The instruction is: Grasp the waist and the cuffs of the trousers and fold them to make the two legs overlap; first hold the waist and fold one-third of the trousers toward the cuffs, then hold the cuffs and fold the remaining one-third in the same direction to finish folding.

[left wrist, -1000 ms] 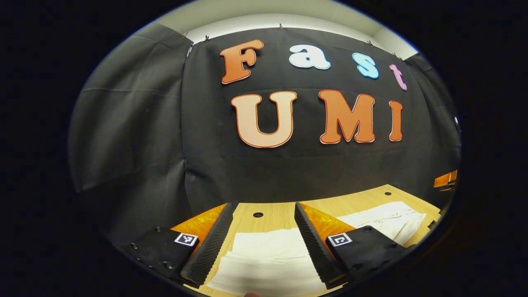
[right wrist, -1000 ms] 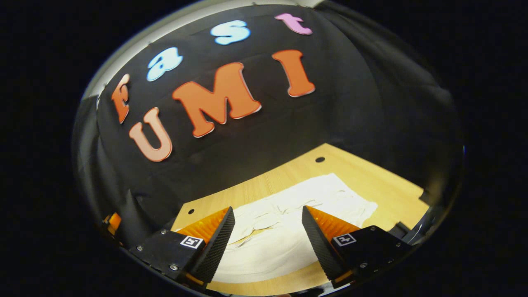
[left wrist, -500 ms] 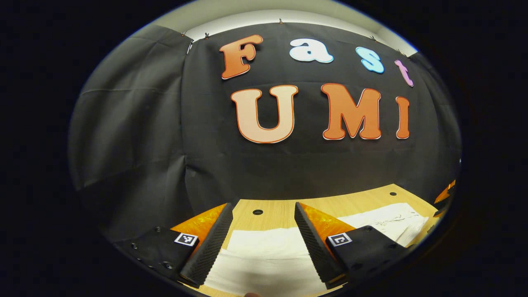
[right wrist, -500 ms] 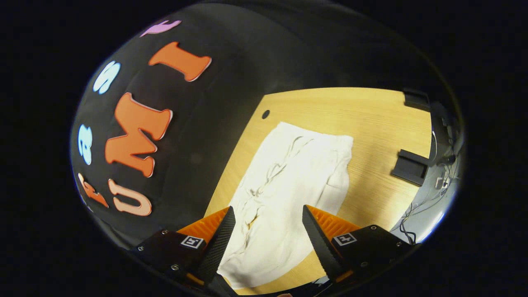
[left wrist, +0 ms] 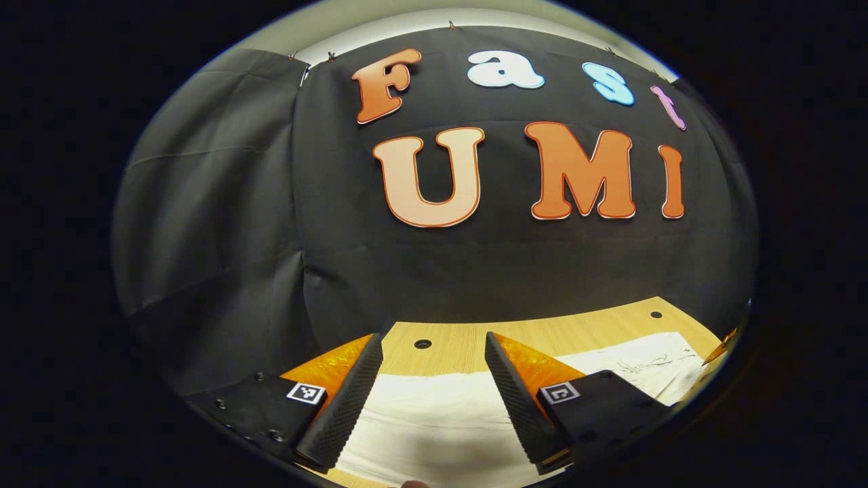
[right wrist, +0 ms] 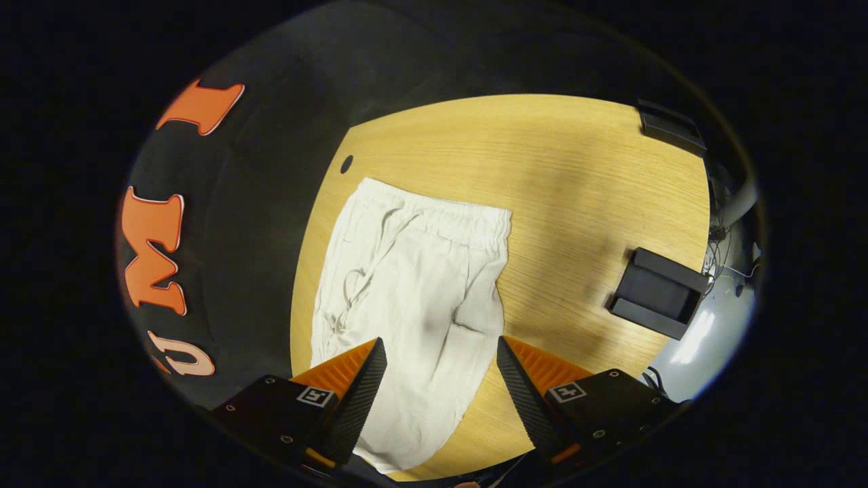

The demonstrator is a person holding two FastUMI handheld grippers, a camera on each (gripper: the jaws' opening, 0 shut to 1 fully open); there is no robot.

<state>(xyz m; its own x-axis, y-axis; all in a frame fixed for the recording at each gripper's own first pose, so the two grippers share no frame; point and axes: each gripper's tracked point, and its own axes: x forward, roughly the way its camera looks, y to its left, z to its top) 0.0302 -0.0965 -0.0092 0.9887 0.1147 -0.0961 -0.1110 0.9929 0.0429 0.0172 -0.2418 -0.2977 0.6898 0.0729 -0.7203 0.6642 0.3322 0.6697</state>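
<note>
The white trousers (right wrist: 413,291) are lying flat on the wooden table (right wrist: 576,176), spread along its edge near the black cloth wall (right wrist: 271,169). In the right gripper view the elastic waist (right wrist: 441,210) is lying at the far end, with a drawstring (right wrist: 356,278) trailing down the front, and the fabric is running back toward the camera between the fingers.

The right claw (right wrist: 441,379) is hanging above the trousers with its two fingers spread wide apart — released, gripping nothing, the cloth showing freely in the gap between them. Whether the fingertips are touching the fabric cannot be told from this angle. A black block-shaped fixture (right wrist: 654,291) is sitting on the table well off to the side of the trousers, near the table's edge, and another dark piece (right wrist: 671,125) is lying at the far corner. A small round hole (right wrist: 346,163) is showing in the tabletop just beyond the waist's corner.

In the left gripper view the left claw (left wrist: 430,393) is also standing open — its fingers are apart with nothing held between them. It is pointing low across the table (left wrist: 461,339) toward the wall (left wrist: 475,271), and a smooth stretch of the trousers (left wrist: 434,420) is lying beneath and between its fingers, with more wrinkled cloth (left wrist: 644,362) stretching off to the side.
</note>
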